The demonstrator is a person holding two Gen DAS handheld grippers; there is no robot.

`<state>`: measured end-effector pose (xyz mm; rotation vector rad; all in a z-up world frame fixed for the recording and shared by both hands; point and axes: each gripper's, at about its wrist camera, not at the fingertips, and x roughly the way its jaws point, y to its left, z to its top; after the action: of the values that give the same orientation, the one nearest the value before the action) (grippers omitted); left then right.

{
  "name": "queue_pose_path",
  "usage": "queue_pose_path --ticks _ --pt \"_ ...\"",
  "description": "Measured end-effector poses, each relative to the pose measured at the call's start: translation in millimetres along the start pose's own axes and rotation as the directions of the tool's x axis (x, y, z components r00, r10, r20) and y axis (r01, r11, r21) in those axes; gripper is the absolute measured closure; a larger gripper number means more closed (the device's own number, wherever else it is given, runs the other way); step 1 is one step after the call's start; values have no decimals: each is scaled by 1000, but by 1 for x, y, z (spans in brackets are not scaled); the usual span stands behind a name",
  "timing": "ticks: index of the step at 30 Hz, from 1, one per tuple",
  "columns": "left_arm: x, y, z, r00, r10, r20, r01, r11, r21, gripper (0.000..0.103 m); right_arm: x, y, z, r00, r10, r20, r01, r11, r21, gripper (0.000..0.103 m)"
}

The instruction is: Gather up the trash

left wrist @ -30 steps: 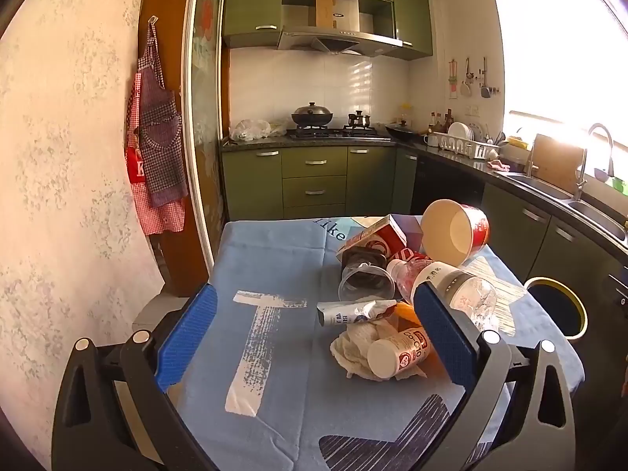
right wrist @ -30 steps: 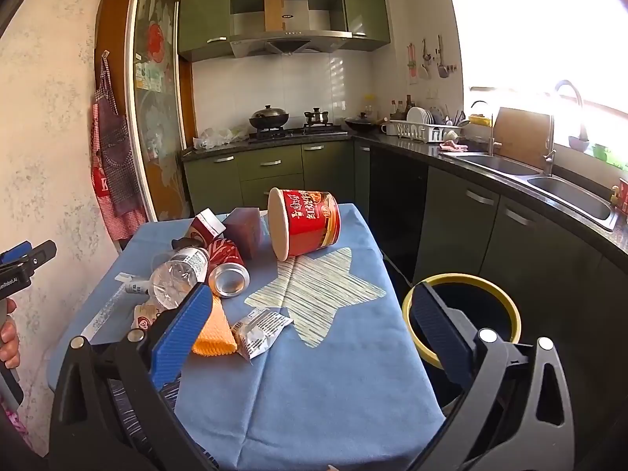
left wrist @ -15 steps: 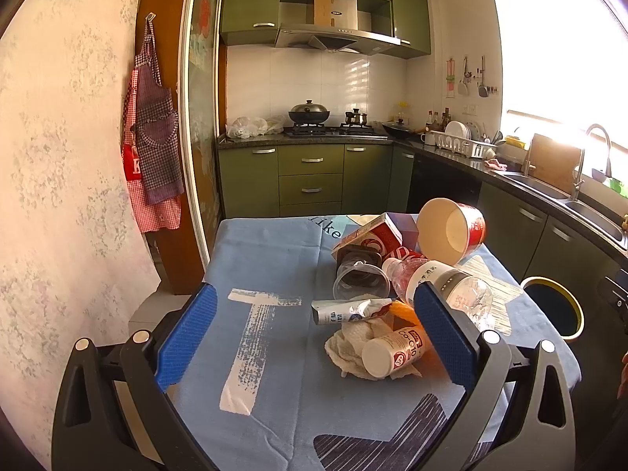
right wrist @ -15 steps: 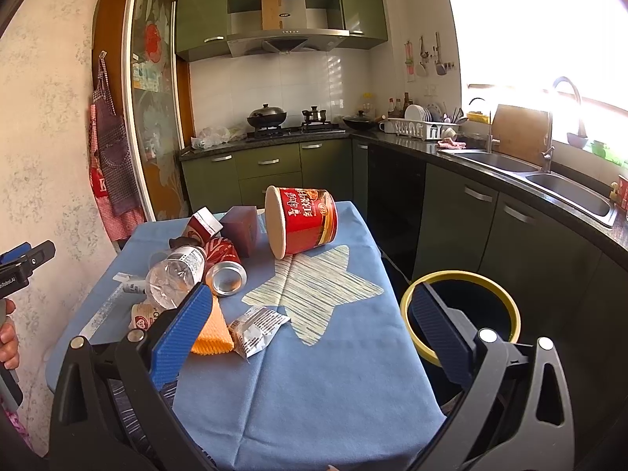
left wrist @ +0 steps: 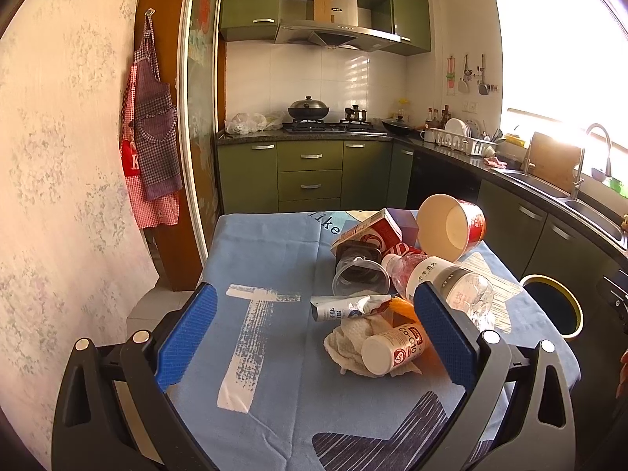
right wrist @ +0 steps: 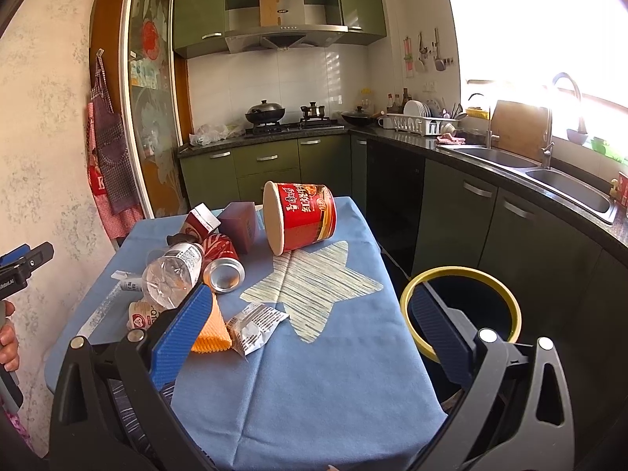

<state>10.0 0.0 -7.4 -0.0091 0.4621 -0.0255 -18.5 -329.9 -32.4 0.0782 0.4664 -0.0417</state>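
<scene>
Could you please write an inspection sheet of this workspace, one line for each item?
Surface: table under a blue cloth, star print.
Job's things: noodle cup on its side; can, bottle, small bottle, wrapper, tube, tissue, cartons, clear cup in one pile; bin beside the table, yellow rim.
Clutter: nothing seen.
Grippers: left gripper open, empty; right gripper open, empty.
Cables: nothing seen.
Surroundings: green cabinets, stove, sink, apron.

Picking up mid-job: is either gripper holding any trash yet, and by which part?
Nothing is held. The left gripper and right gripper are both open and empty above the table.
</scene>
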Motion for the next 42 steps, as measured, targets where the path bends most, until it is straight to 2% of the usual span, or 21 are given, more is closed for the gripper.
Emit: queue_pose_path --ticks 42 --pt "12 1 -7 999 -14 -34 14 1000 -1 4 10 -4 -2 1000 -11 -29 11 1000 10 6"
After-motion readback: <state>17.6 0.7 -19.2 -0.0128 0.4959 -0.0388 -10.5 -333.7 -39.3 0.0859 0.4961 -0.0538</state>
